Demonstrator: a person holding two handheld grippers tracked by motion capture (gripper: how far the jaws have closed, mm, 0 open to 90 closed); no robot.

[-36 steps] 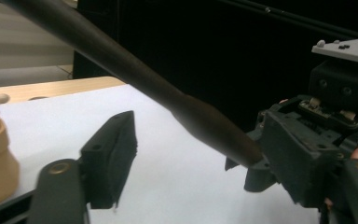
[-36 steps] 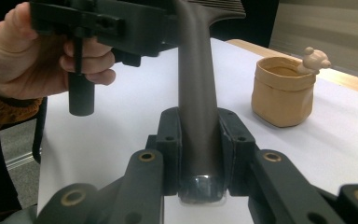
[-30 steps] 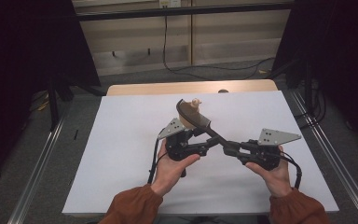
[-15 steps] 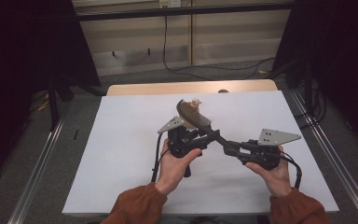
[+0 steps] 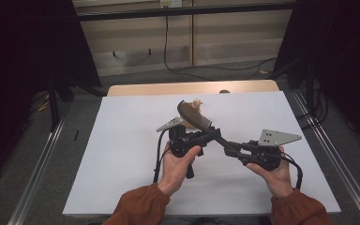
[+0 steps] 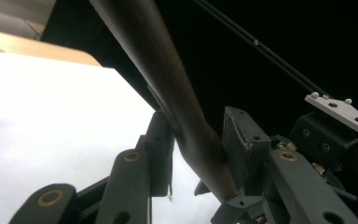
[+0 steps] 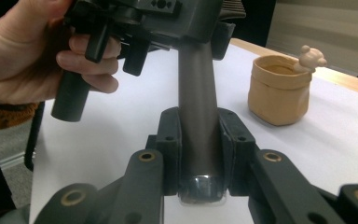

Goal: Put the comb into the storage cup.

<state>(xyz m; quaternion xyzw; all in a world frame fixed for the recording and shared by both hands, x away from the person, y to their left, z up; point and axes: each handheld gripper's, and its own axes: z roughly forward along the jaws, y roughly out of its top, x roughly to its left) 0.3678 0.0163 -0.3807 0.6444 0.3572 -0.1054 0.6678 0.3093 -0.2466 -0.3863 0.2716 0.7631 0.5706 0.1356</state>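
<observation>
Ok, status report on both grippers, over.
Right gripper shut on dark tool, handle end. Left gripper just been closing, tool pinched between fingers. Tan cup beyond, untouched.

— What sort of place am I working in?

— A recording lab, from what surrounds me. My table is covered with a plain white sheet, black curtains hang on both sides, and metal rails run along the grey carpeted floor.

— Anything else?

— A cable trails down the bare panelled wall behind. Nothing here looks homely.
</observation>
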